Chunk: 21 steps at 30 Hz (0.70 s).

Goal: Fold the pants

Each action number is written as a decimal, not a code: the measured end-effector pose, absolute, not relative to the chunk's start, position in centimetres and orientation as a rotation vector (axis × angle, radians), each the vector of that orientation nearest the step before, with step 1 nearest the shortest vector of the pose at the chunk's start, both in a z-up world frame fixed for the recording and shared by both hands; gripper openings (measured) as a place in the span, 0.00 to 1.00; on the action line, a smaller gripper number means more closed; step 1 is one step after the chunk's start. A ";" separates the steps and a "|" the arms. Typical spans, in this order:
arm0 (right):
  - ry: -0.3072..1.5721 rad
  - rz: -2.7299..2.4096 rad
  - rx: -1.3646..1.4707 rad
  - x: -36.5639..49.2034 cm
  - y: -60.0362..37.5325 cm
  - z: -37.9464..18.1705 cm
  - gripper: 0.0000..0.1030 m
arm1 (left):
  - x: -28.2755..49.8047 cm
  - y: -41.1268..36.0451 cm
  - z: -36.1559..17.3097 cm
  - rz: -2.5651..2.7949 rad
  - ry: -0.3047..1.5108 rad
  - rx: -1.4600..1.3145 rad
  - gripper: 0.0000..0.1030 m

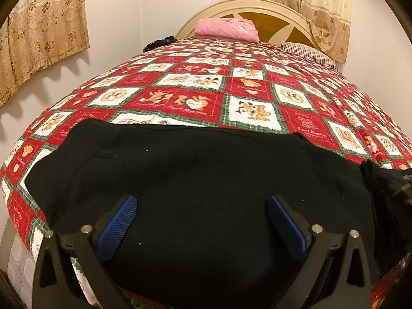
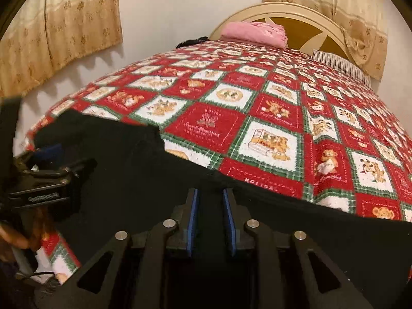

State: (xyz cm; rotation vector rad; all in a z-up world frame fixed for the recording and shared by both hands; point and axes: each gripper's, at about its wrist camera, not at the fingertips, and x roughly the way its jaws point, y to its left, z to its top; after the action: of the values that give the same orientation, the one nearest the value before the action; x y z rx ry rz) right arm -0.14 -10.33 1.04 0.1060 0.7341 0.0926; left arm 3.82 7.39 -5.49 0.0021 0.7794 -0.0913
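Left claw (image 1: 202,202) spread above black pants (image 1: 206,170), right claw (image 2: 210,195) narrowed

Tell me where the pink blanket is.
The pink blanket lies folded at the far end of the bed, against the headboard, left of the striped pillow; both views show it.
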 end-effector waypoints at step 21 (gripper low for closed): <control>0.680 -0.181 0.268 -16.2 -20.6 0.6 0.22 | 1.3 -4.3 -3.8 -0.624 0.914 -0.153 0.99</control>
State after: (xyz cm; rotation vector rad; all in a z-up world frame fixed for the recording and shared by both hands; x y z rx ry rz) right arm -16.24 -20.58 0.60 0.2682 0.6801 -0.1810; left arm 1.28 -4.26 -3.77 -0.1531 0.9142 -0.6235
